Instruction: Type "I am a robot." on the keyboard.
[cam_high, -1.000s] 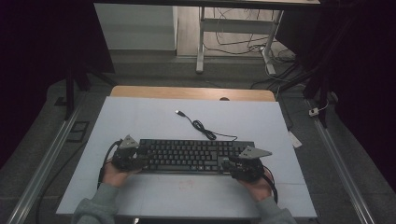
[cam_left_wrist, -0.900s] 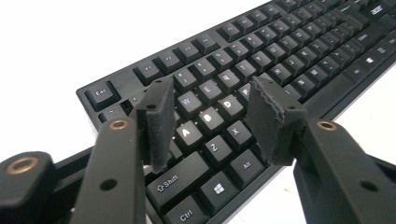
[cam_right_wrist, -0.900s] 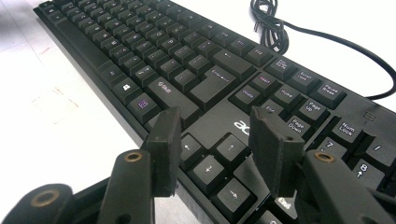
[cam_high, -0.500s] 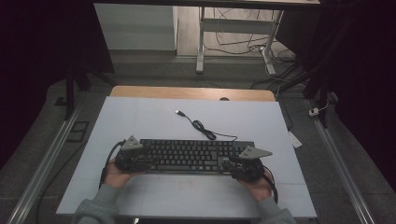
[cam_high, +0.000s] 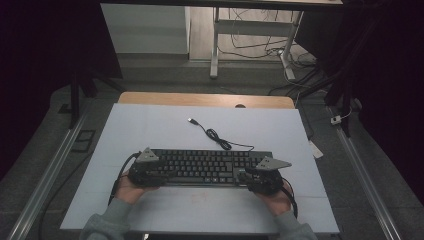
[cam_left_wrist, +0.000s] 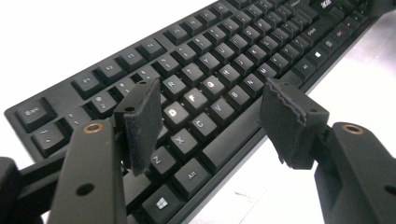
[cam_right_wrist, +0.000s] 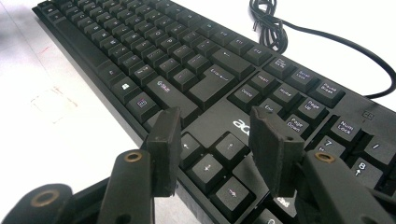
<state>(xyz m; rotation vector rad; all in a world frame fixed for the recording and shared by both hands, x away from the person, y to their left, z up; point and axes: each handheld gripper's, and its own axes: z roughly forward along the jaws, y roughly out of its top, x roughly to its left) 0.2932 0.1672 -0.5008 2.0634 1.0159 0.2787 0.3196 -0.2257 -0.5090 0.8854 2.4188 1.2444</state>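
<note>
Keyboard (cam_high: 200, 166) lies across the white table mat (cam_high: 150, 125), long axis running from our left gripper (cam_high: 145, 172) to our right gripper (cam_high: 262, 179), one at each short end. Left gripper's jaws have just been opening; in the left gripper view they stand spread over the near-left key rows with the front edge between them, pads not pressing on anything. Right gripper's jaws sit apart too, straddling the near edge by the arrow keys (cam_right_wrist: 217, 161) in the right gripper view, no pinch that we can see. Both grippers are equally near, each at its own end, so we judge any shift or lift wants both closing on the front edge together. Cable (cam_high: 220, 140) trails off the far side, beyond both grippers, loosely coiled, plug lying free on the mat. Open mat ahead of the keyboard and a strip behind it toward us; side room past each gripper is narrower.
</note>
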